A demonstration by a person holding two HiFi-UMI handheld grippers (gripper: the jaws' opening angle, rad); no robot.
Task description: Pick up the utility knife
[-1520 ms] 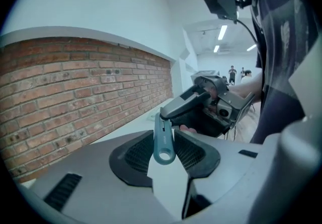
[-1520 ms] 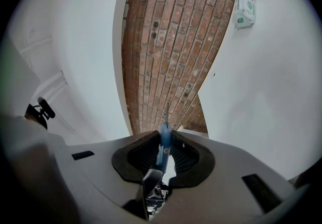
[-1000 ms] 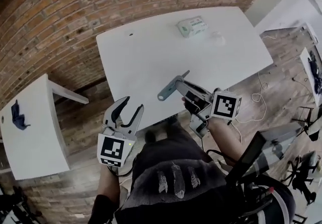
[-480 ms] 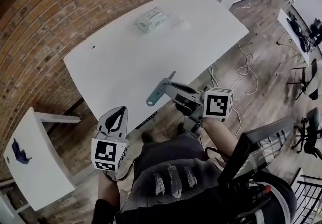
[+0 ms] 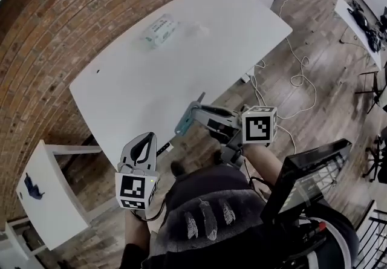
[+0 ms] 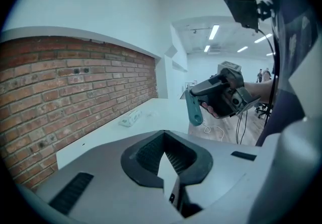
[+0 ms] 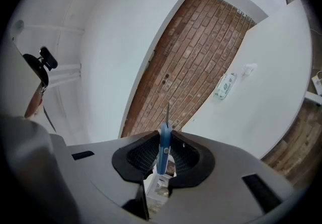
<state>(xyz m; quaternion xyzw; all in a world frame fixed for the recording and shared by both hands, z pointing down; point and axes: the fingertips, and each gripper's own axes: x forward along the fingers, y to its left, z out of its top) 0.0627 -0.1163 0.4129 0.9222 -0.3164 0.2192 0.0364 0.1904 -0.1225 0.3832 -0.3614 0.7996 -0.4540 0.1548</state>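
**Head view, with both gripper views.** The knife (image 5: 185, 121) is already off the table (image 5: 181, 50), clamped between the pads of the right gripper (image 5: 201, 115). It hangs in the air beside the table's near edge.

**Right gripper view.** The knife (image 7: 162, 151) is seen edge-on between the pads of the right gripper (image 7: 162, 140). The blade is extended and rises past the jaw tips.

**Axis.** In the head view the knife's long axis crosses the line along which the right gripper points. The teal handle end slants down towards the floor and the thin blade points up towards the tabletop.

**Left gripper.** The left gripper (image 5: 143, 139) is the farther hand, low and to the left of the knife and well apart from it. Its jaws have just closed and meet with nothing between them. From its own view the knife (image 6: 193, 109) lies ahead and to the right, beyond its jaw tips (image 6: 164, 135).

**Judgement.** The pick-up looks complete, so any further move rests with the right hand alone and should keep the exposed blade turned away from the body.

**Writing.** A white packet (image 5: 159, 29) lies at the table's far side. It carries green print too small to read. Each gripper's cube bears black-and-white square markers. No brand is legible on the knife.
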